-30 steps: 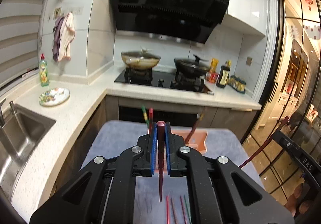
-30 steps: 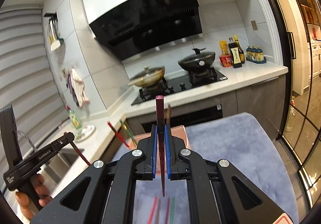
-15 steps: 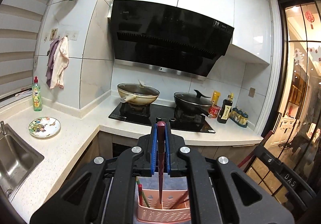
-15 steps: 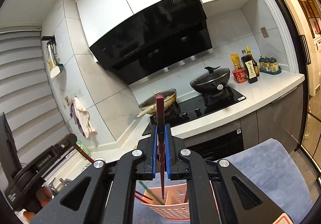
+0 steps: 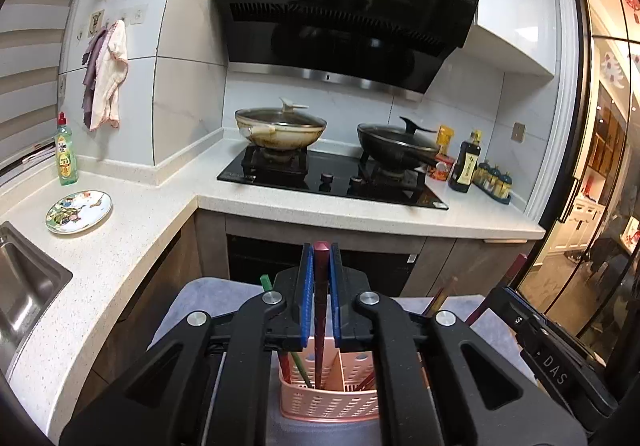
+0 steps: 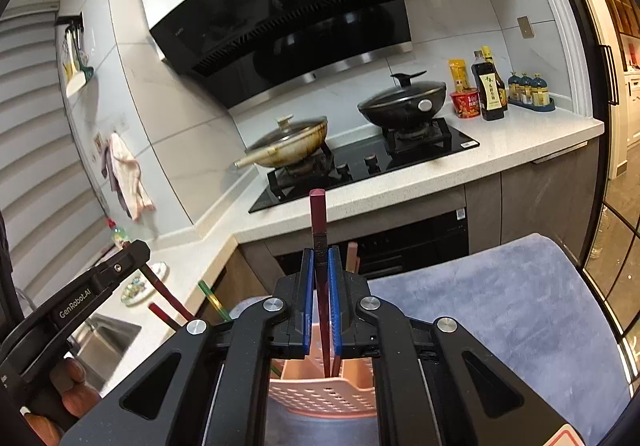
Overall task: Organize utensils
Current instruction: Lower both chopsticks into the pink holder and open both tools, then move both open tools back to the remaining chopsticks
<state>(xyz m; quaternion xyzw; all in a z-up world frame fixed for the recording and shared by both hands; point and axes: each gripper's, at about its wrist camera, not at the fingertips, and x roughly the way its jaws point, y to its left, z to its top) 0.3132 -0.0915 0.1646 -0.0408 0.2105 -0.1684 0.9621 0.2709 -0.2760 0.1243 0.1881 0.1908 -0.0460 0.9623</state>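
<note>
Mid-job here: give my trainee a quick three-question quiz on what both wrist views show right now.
1. True or false: the left tool grips a dark red chopstick.
2. The right tool lowers its chopstick into what? A) the sink B) the pink basket C) the black pan
3. Fill in: the basket stands on a ____ cloth.

Key: 1 true; 2 B; 3 grey-blue.
</note>
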